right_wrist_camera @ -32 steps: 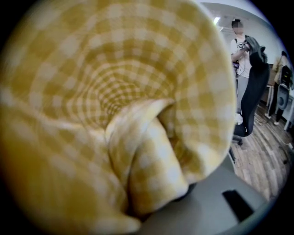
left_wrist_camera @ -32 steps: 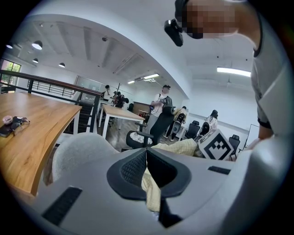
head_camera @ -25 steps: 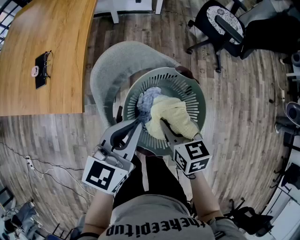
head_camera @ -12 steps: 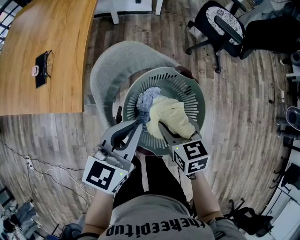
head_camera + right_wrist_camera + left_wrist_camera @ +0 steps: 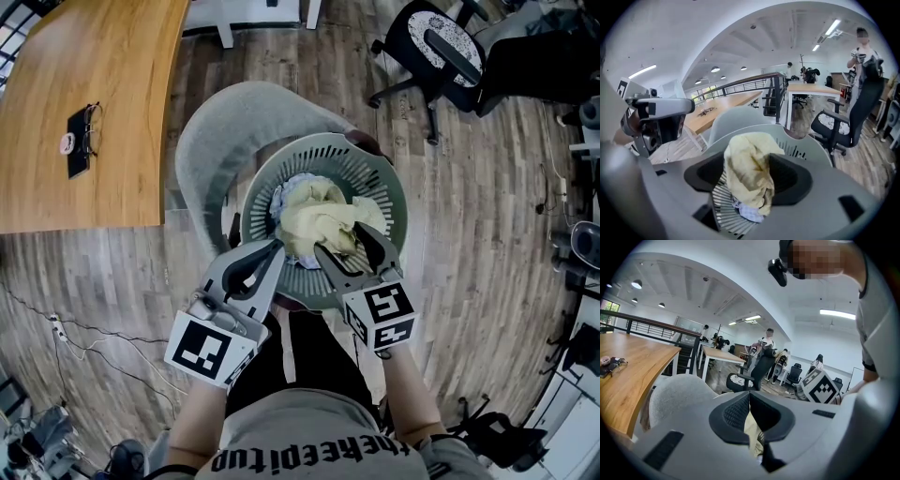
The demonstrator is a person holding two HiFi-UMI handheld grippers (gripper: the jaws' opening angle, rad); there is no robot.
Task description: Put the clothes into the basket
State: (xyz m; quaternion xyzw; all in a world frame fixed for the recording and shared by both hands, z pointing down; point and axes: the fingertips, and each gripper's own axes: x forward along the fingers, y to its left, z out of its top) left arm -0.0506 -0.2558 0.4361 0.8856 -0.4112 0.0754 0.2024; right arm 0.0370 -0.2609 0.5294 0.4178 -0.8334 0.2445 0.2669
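Right gripper (image 5: pixel 342 239): spread, just opening; cloth (image 5: pixel 317 211) between jaws, 11 o'clock, inside basket (image 5: pixel 380 178).
Left gripper (image 5: pixel 275 246): pressed together.

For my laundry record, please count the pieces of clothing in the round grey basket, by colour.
Pale yellow crumpled cloth: 1
Blue-and-white checked cloth: 1
Total: 2
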